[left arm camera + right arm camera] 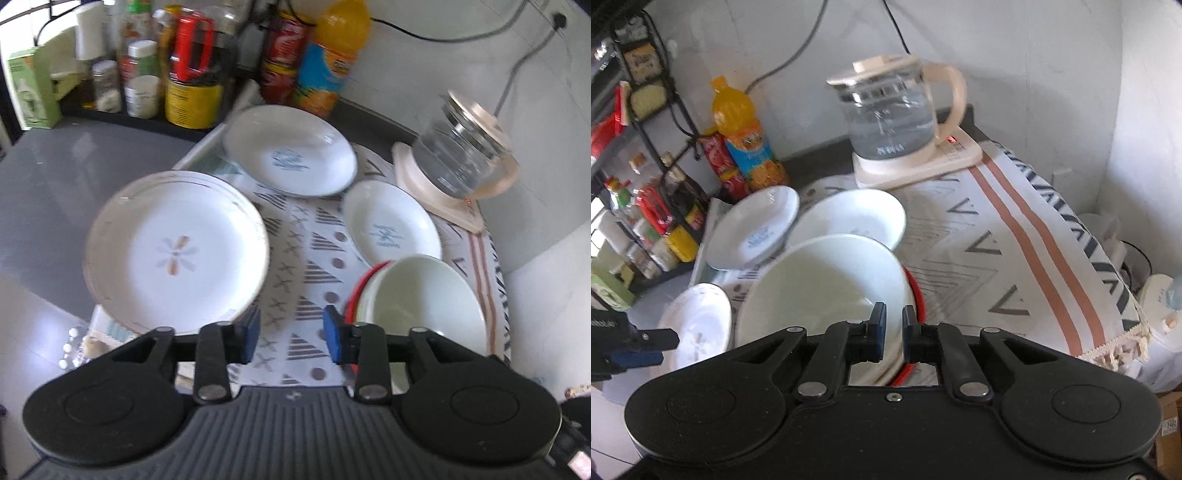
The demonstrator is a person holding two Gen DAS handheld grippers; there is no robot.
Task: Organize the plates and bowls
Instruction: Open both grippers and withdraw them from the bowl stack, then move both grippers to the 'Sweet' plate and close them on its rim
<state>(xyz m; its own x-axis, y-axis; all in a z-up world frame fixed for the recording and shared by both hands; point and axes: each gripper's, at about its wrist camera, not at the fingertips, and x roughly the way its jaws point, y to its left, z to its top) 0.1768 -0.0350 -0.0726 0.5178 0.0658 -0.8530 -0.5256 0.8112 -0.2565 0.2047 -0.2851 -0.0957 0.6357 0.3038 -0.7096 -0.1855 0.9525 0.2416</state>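
We see left gripper [291,334] parted, pads clear, nothing between, above patterned cloth [295,236]. Flower plate [177,251] at 10 o'clock from it, just beside left pad. Two blue-print plates: far plate [291,155] at 12, near plate [391,229] at 2. White bowl [827,288] nested on red-rimmed dish [918,291]. Right gripper [894,334] clamped on bowl's near rim. Kettle [890,122] at 12, behind bowl.
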